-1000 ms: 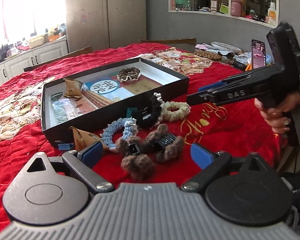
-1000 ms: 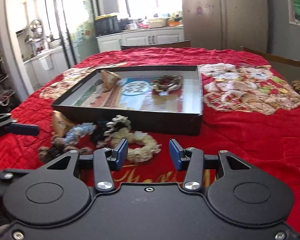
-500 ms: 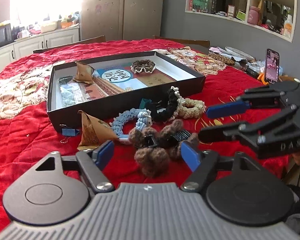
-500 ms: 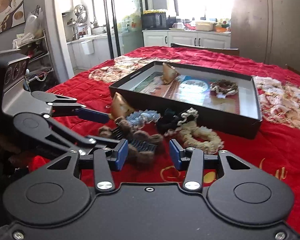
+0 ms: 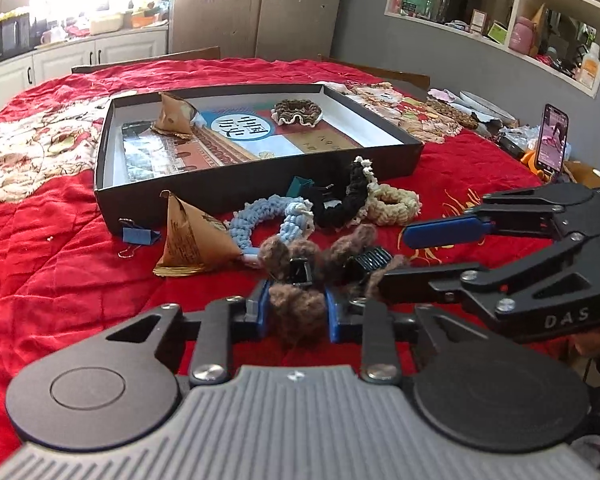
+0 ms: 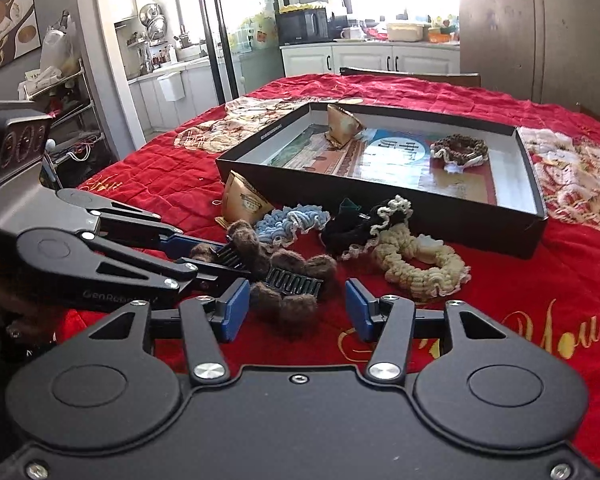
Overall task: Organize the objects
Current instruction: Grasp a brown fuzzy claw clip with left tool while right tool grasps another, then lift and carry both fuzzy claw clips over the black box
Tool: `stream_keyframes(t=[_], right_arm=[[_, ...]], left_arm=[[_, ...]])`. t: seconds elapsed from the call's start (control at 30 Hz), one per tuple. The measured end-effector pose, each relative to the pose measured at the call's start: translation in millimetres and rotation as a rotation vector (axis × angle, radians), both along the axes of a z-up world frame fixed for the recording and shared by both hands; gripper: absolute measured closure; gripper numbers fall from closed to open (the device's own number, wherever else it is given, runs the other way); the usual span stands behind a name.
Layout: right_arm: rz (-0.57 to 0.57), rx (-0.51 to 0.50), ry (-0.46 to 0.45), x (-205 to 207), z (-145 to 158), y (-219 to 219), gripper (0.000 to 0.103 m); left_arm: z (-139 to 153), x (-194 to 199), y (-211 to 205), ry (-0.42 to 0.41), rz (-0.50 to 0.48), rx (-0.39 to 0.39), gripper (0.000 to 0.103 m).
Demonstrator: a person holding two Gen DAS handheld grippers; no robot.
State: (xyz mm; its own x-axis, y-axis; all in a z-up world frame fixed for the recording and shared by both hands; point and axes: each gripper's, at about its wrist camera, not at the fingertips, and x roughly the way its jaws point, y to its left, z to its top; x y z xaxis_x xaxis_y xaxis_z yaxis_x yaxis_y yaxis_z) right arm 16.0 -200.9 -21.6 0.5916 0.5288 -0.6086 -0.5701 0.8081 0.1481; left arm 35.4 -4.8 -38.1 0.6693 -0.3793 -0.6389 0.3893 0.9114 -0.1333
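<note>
On the red-covered counter (image 5: 60, 264), left of the clutter, a paper cone (image 5: 192, 240) stands just before the black box (image 5: 256, 184), point up. Next, the left gripper (image 5: 296, 312) has its jaws pinched on one furry lobe of the brown hair claw (image 5: 300, 280), which lies with its long axis running left-right and its teeth toward the right gripper (image 6: 292, 312), whose jaws are spread beside the claw. The step looks like a pickup; next calls for a lift, then a carry forward into the box.
</note>
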Motion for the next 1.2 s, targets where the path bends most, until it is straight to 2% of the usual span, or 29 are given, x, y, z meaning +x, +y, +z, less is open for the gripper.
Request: stream_keyframes(t=[0.3, 0.6, 0.97, 1.2], right_arm=[[0.012, -0.031, 0.012, 4, -8, 15, 0.052], [0.011, -0.075, -0.013, 5, -13, 20, 0.065], [-0.004, -0.063, -0.126, -3, 18, 5, 0.066], [-0.055, -0.052, -0.195, 14, 41, -5, 0.066]], left_arm=[[9, -6, 6, -0.023, 0.002, -0.006, 0.075], [18, -8, 8, -0.052, 0.0, -0.009, 0.075], [37, -13, 7, -0.109, -0.014, -0.025, 0.076], [53, -1, 3, -0.17, -0.007, -0.026, 0.076]])
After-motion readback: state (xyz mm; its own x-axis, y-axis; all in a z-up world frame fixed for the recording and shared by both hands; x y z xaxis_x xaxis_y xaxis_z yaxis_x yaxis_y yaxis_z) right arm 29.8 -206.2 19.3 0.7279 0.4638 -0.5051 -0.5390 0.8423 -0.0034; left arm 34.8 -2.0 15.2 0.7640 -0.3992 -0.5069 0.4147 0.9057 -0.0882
